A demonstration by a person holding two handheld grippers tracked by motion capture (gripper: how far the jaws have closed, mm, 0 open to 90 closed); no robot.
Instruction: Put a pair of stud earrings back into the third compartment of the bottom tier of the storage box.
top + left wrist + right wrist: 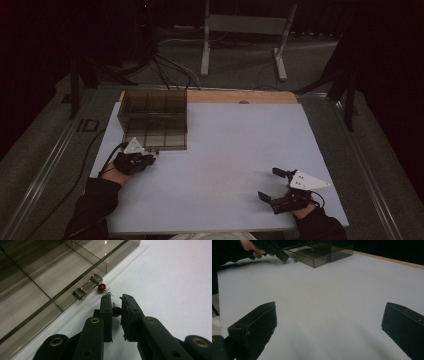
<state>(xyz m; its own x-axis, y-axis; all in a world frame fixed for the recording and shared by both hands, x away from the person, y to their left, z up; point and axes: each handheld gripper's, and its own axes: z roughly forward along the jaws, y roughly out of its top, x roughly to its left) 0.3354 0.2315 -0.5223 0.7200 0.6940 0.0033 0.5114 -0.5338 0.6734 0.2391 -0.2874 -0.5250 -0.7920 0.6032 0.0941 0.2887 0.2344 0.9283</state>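
- Left gripper (117, 305) has its jaws clenched on a dark red bead (116, 311), just beside the smoked clear box (75, 270) on the white board (175, 277).
- Second red bead (102, 287) lies next to the box's clear handle (87, 287).
- Right gripper (278, 185) rests released, jaws wide apart, well away from the box.

left gripper (117, 312) pinching red bead (116, 311), second bead (102, 287) beside smoky box (82, 277)

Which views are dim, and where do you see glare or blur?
High view: dim, dark surroundings, the white table the brightest area. Left gripper view: sharp red bead between the jaws, glare spots on the smoky box. Right gripper view: the near jaws look soft and blurred.
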